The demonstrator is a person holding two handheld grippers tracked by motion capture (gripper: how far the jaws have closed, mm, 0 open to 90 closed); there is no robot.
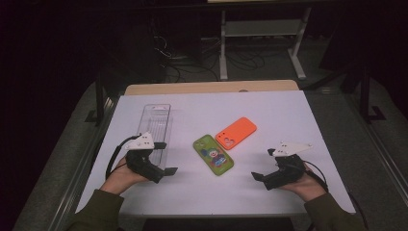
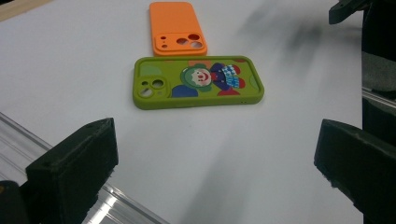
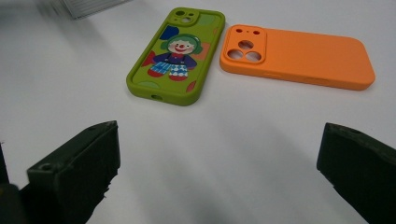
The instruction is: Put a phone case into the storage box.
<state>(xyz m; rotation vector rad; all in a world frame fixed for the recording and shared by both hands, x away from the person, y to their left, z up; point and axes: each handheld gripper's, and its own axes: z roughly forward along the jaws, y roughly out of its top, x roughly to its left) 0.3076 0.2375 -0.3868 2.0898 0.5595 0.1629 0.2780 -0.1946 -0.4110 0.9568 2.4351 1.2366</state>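
A green phone case with a clown picture (image 1: 213,155) lies face down at the middle of the white table (image 1: 207,192). An orange phone case (image 1: 235,133) lies just beyond it, almost touching. My left gripper (image 1: 167,157) is open at the left, over the near end of a clear plastic tray (image 1: 155,126), and holds nothing. My right gripper (image 1: 263,164) is open at the right, also holding nothing. The left gripper view has the green case (image 2: 198,83) and the orange case (image 2: 176,28) ahead of its jaws. Both cases, green (image 3: 175,56) and orange (image 3: 299,56), lie ahead in the right gripper view too.
The clear tray's ribbed edge (image 2: 18,135) runs under my left jaw, and its corner (image 3: 88,5) appears far off in the right gripper view. A wooden strip (image 1: 211,87) borders the table's far edge. Cables and a white frame (image 1: 262,29) stand on the dark floor beyond.
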